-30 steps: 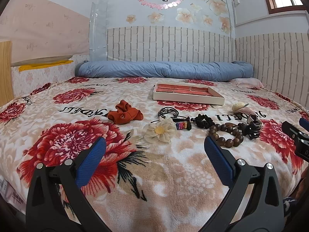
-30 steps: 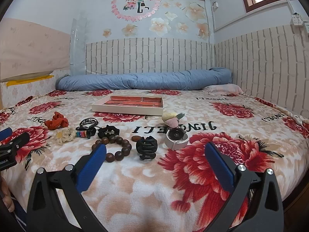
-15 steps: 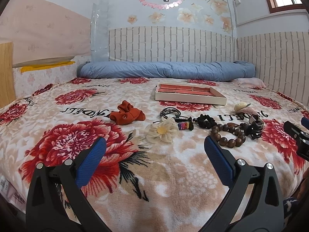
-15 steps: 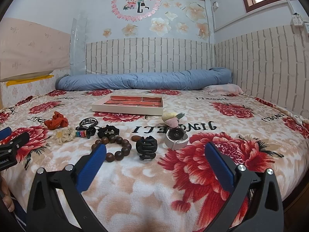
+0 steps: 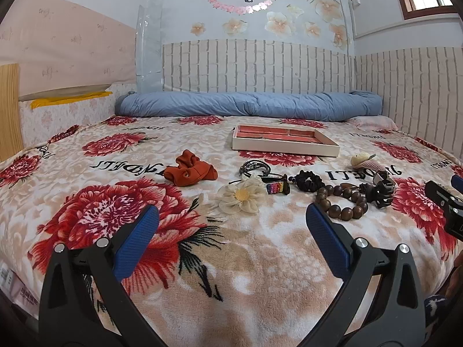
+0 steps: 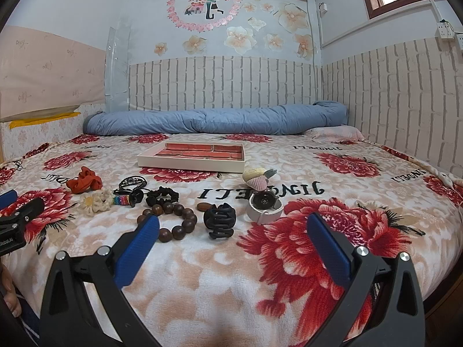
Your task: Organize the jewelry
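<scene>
Jewelry pieces lie in a loose row on the bed point(image 6: 289, 289): orange scrunchie point(image 6: 84, 183), fabric flower point(image 5: 242, 196), wooden bead bracelet point(image 6: 169, 221), black claw clip point(image 6: 219, 220). Behind them sits the tray point(image 6: 191, 163) (red-lined compartments). Left gripper point(image 5: 231, 222) and right gripper point(image 6: 233, 231) hover above the blanket, jaws wide, holding nothing.
</scene>
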### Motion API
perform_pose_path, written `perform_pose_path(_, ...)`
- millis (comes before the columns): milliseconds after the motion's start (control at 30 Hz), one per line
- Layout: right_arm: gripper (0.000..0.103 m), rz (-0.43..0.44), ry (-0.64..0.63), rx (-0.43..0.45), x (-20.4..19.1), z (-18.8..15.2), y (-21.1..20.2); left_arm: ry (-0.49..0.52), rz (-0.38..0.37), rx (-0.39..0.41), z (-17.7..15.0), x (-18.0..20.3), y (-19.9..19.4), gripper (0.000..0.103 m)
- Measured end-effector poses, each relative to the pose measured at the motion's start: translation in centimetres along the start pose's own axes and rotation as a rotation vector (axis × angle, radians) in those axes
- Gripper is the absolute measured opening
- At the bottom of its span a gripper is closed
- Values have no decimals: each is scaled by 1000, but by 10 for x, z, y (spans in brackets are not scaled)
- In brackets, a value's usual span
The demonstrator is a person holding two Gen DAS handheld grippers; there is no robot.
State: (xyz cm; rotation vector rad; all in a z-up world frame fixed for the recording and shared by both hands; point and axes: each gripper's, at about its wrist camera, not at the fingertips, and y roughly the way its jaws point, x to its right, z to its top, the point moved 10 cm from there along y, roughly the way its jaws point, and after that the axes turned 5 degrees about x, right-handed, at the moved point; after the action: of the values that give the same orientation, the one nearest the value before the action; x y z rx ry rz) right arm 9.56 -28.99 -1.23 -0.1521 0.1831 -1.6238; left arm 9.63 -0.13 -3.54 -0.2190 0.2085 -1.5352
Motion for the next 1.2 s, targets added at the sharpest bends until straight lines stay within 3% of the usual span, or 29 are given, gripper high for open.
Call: perform_pose_path(1200, 99, -3, 2, -1, 0, 1, -3, 4, 2, -2, 0, 0, 0, 98)
